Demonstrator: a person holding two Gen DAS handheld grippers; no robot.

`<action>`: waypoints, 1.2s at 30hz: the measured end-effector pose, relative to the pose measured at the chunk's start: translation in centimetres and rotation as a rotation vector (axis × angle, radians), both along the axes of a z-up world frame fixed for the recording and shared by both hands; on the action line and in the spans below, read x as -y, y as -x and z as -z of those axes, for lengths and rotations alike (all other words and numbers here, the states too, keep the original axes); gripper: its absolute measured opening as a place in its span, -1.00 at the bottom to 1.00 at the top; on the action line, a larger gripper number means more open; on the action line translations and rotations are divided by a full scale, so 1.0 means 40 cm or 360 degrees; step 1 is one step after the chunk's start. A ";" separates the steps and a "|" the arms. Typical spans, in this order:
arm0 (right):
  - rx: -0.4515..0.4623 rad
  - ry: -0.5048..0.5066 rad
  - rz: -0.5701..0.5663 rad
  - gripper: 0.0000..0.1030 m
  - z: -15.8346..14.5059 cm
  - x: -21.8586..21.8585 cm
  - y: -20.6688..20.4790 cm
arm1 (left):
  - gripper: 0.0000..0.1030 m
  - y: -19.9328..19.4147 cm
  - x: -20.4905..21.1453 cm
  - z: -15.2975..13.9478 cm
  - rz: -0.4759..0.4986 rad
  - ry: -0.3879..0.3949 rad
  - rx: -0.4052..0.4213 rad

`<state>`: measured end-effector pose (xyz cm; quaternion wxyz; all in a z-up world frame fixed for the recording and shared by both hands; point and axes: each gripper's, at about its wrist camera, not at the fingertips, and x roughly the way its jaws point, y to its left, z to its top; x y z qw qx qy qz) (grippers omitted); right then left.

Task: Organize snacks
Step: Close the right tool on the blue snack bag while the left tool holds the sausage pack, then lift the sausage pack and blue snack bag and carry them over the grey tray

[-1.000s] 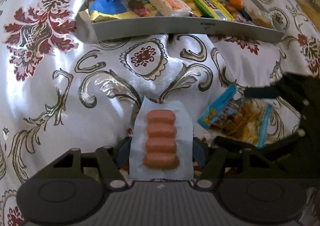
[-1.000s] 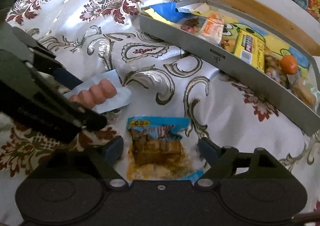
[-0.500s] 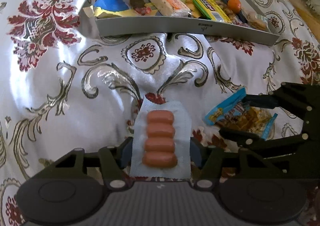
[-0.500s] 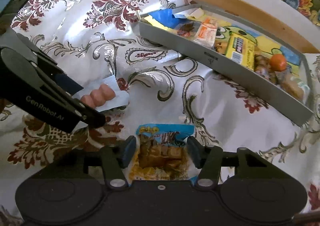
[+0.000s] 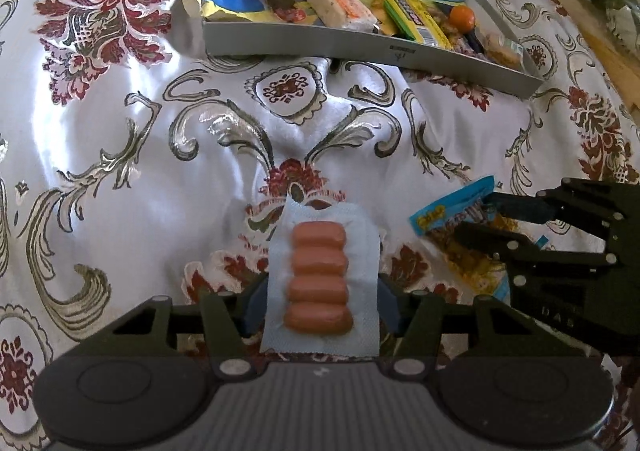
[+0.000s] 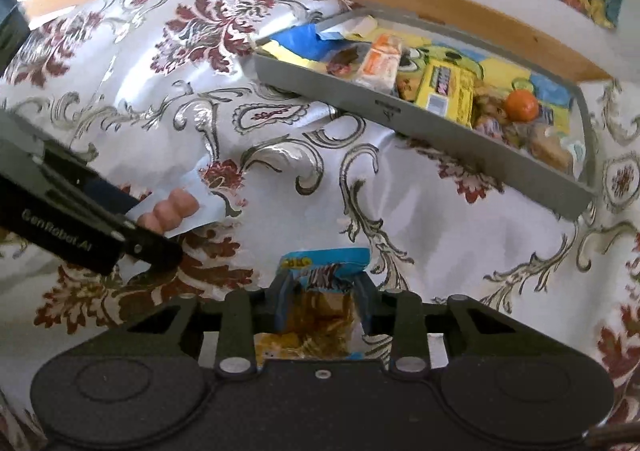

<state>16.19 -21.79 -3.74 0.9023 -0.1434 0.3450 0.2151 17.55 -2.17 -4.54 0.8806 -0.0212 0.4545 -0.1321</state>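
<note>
In the left wrist view, the left hand-held gripper [image 5: 318, 301] grips one sausage pack [image 5: 320, 279] with four sausages, its long axis pointing ahead to the grey tray [image 5: 360, 51], which lies well apart on the patterned cloth [image 5: 140, 139]. In the right wrist view, the right hand-held gripper [image 6: 320, 301] is closed on one blue snack bag [image 6: 322, 279], and the tray lies ahead to the right, nearer to this gripper by my judgement.

Two claws [image 5: 320, 309] [image 6: 320, 301], one sausage pack [image 5: 322, 283], one blue snack packet [image 6: 322, 291], one grey tray [image 5: 360, 45].
</note>
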 end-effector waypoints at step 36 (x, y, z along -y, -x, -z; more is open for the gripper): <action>0.0176 0.0040 -0.0139 -0.24 -0.027 -0.035 0.095 | 0.17 0.029 -0.010 -0.034 -0.0069 0.0063 0.0081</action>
